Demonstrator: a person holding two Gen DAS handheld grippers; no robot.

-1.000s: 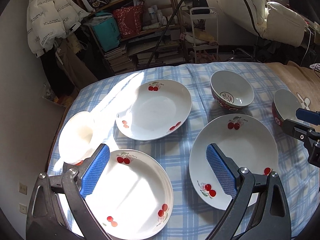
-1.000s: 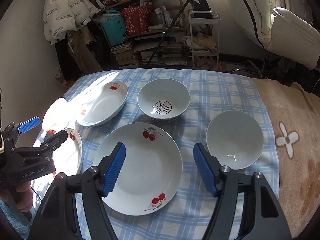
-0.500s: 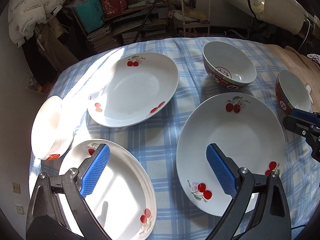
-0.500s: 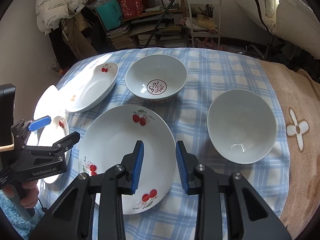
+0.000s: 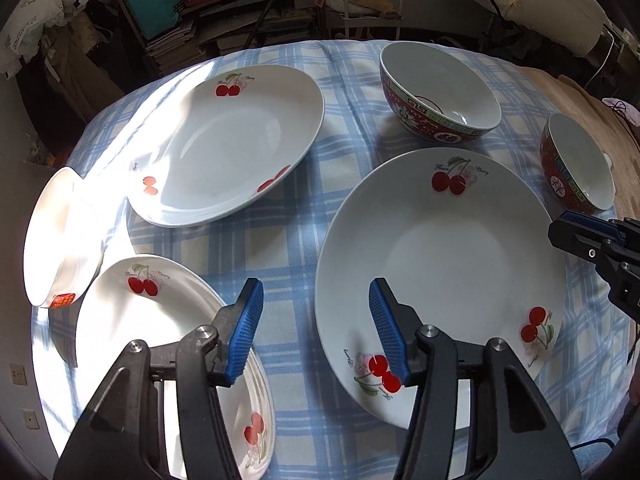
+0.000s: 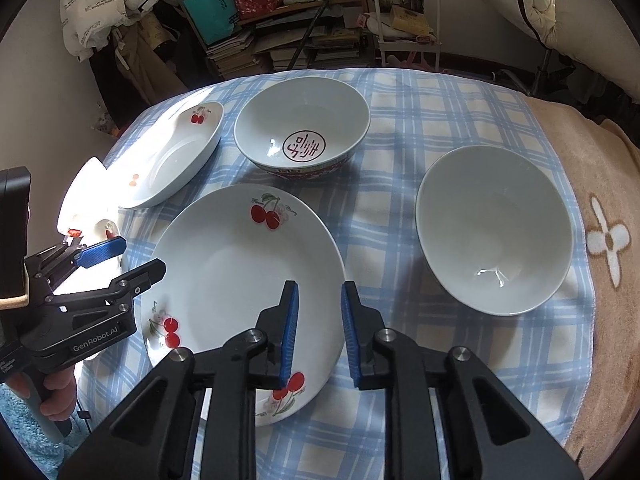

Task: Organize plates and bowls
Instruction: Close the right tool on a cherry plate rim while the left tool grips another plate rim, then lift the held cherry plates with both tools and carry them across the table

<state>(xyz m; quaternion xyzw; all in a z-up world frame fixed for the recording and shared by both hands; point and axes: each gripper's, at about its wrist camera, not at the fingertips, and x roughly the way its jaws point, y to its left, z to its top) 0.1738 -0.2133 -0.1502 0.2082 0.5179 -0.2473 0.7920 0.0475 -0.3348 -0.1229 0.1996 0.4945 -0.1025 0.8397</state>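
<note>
A large cherry plate (image 5: 440, 256) lies in the middle of the checked table; it also shows in the right wrist view (image 6: 240, 280). My left gripper (image 5: 316, 328) is open and straddles this plate's left rim, low above the cloth. My right gripper (image 6: 318, 336) is narrowed to a small gap around the plate's right rim, holding nothing firmly. A second cherry plate (image 5: 224, 144) lies far left, a third (image 5: 160, 340) near left. A red-patterned bowl (image 5: 440, 92) stands behind, another (image 5: 576, 164) to the right, and a white bowl (image 5: 60, 236) at the left edge.
The table wears a blue checked cloth (image 5: 344, 80) with a brown blanket (image 6: 600, 208) on its right side. Cluttered shelves (image 6: 280, 20) and a white rack (image 6: 404, 8) stand behind the table. A white padded chair (image 5: 552, 0) is at the back right.
Both grippers have moved lower and closer to the middle cherry plate. The left jaws have narrowed from wide open. The right jaws closed most of the way earlier and stay narrow.
</note>
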